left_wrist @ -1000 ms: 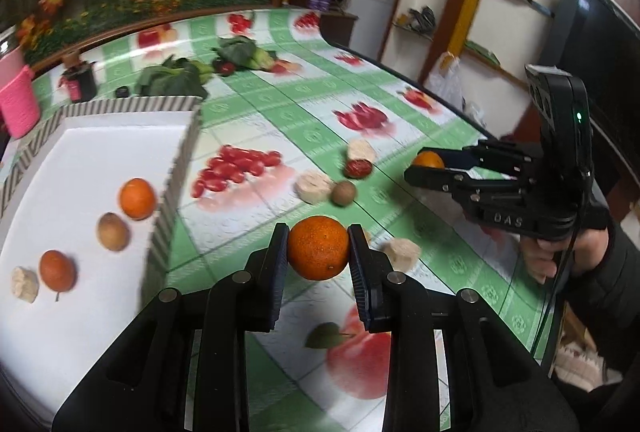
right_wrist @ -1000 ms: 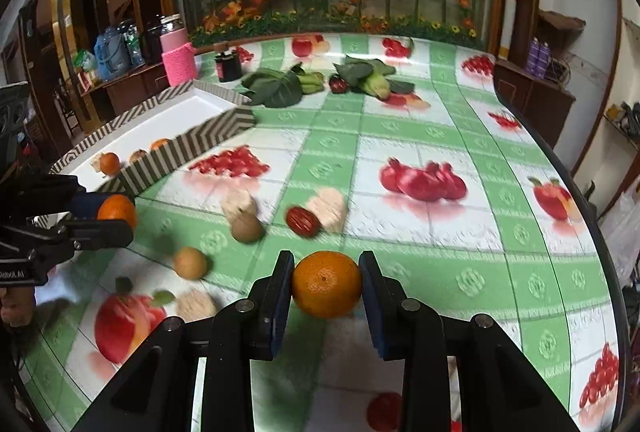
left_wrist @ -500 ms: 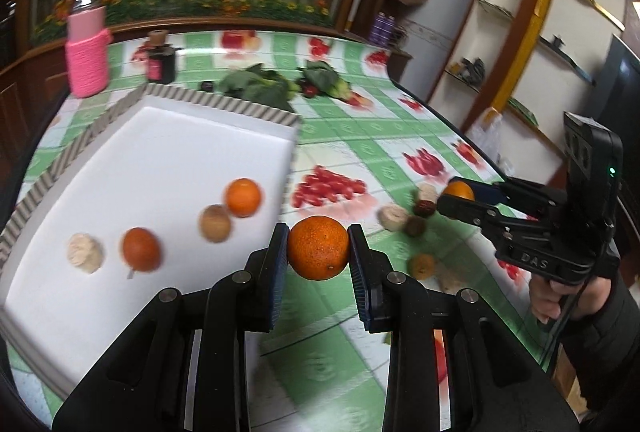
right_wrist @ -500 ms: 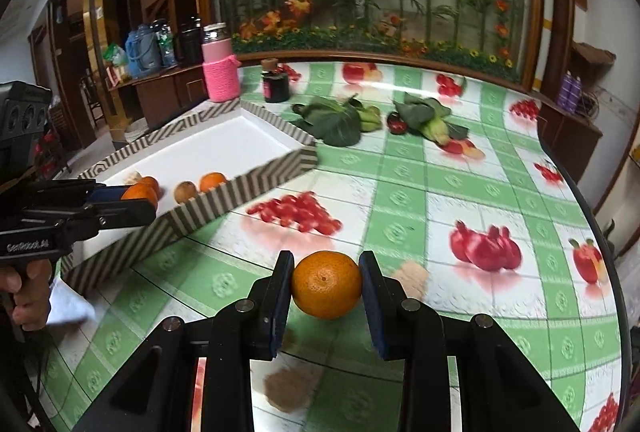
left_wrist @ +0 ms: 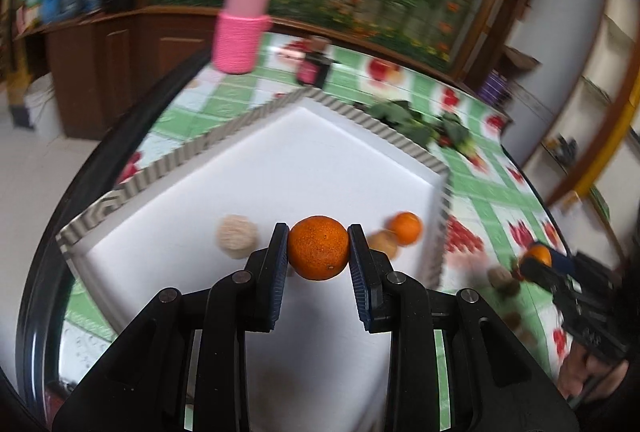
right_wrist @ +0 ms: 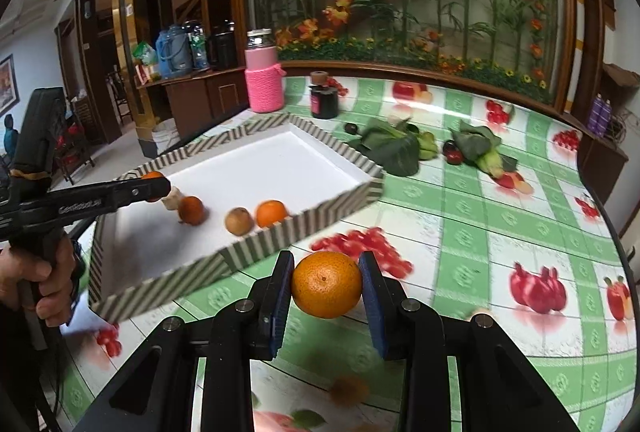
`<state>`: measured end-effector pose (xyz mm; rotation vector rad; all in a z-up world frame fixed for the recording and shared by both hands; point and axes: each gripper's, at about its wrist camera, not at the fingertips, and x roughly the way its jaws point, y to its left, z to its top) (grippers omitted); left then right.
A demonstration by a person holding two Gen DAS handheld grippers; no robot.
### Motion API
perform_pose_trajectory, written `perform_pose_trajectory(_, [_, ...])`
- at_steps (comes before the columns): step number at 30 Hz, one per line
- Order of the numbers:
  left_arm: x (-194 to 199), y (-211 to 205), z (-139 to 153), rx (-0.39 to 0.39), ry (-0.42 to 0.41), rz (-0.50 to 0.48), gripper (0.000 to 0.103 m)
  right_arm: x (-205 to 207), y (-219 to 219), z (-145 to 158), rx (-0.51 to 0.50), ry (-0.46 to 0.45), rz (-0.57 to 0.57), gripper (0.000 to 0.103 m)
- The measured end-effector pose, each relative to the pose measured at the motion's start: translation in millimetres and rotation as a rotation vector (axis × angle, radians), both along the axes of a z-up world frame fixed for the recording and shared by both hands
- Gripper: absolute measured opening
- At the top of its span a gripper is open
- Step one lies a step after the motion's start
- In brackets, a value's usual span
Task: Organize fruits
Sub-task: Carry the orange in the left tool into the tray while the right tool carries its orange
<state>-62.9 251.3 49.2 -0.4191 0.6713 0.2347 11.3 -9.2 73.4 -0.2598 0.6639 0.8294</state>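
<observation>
My left gripper (left_wrist: 318, 248) is shut on an orange (left_wrist: 319, 247) and holds it above the white floor of the striped tray (left_wrist: 224, 148). In the tray lie a small orange (left_wrist: 405, 228), a brown fruit (left_wrist: 383, 243) and a pale round piece (left_wrist: 237, 236). My right gripper (right_wrist: 326, 284) is shut on another orange (right_wrist: 327, 284), above the tablecloth just outside the tray's near wall (right_wrist: 256, 252). In the right wrist view the left gripper (right_wrist: 154, 187) shows at the tray's left end, and a dark orange fruit (right_wrist: 191, 210) also lies in the tray.
A pink-sleeved jar (right_wrist: 263, 80) and a dark small jar (right_wrist: 323, 101) stand behind the tray. Leafy greens, corn and dark fruit (right_wrist: 404, 148) lie at the back of the table. Loose brown fruits (left_wrist: 502, 278) sit on the fruit-print cloth beside the tray.
My left gripper swung left with its orange, from the tablecloth to over the tray. My right gripper moved its orange closer to the tray's near wall.
</observation>
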Motion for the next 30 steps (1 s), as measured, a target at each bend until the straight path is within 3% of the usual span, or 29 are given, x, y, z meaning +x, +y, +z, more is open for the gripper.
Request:
perform_pose_trajectory(5, [-5, 14, -5, 0.006, 0.030, 0.116, 0.028, -4, 24, -3, 0.020, 0.025, 0.044, 0.032])
perform_pose_trajectory(9, [-8, 20, -7, 0.058, 0.057, 0.193, 0.028, -10, 48, -5, 0.039, 0.046, 0.088, 0.032])
perform_pose_trajectory(22, [1, 15, -20, 0.090, 0.143, 0.191, 0.029, -19, 111, -29, 0.053, 0.144, 0.191, 0.032])
perform_pose_trajectory(30, [5, 19, -27, 0.042, 0.183, 0.190, 0.029, -19, 127, -45, 0.016, 0.147, 0.205, 0.032])
